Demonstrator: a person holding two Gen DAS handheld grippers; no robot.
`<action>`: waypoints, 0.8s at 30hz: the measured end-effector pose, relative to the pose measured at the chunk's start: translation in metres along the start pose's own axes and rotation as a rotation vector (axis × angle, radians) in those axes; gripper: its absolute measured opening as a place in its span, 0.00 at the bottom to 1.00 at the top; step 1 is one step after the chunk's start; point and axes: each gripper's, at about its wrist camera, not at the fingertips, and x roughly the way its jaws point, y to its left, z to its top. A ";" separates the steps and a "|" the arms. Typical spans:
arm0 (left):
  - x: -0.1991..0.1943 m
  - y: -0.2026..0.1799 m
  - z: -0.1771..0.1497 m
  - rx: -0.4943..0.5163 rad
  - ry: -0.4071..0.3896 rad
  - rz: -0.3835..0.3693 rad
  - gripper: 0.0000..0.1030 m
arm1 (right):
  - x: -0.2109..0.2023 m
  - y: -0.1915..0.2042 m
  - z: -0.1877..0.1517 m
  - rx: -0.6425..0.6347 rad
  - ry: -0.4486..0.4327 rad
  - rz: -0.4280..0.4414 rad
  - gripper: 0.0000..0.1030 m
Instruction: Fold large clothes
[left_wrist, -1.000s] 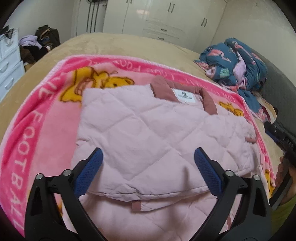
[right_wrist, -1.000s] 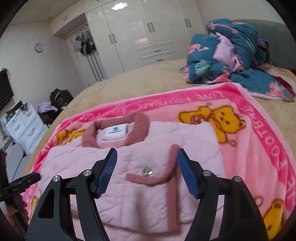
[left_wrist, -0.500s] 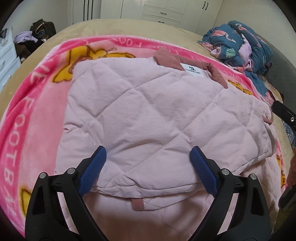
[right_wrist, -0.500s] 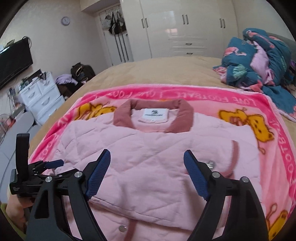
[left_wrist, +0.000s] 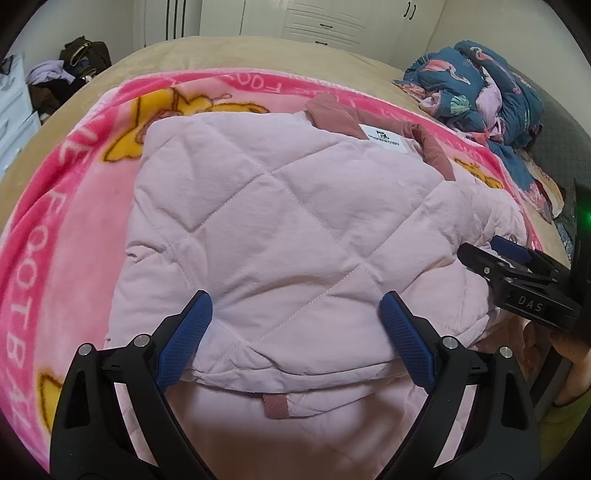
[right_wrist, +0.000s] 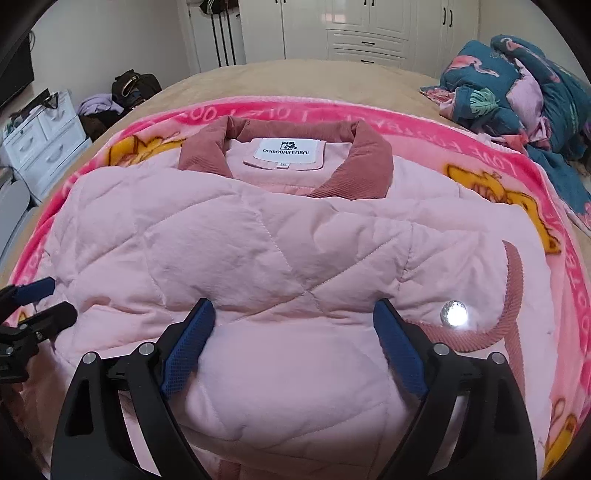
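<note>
Pink quilted jacket (right_wrist: 258, 258) folded on the blanket (right_wrist: 480, 147), my left gripper (left_wrist: 295, 328) spread wide over its hem, my right gripper (right_wrist: 295, 332) opening above it, nothing gripped

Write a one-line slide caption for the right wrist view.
Right gripper, jaws opening, over a folded pink quilted jacket on a pink cartoon blanket.
</note>
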 end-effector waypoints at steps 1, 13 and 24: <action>-0.001 0.000 0.000 -0.004 0.001 -0.003 0.83 | -0.004 -0.003 0.000 0.019 -0.001 0.020 0.85; -0.012 -0.002 0.003 -0.012 0.008 0.001 0.91 | -0.057 -0.030 -0.011 0.175 -0.047 0.159 0.89; -0.035 -0.009 0.005 -0.028 -0.002 0.000 0.91 | -0.092 -0.036 -0.021 0.205 -0.100 0.193 0.92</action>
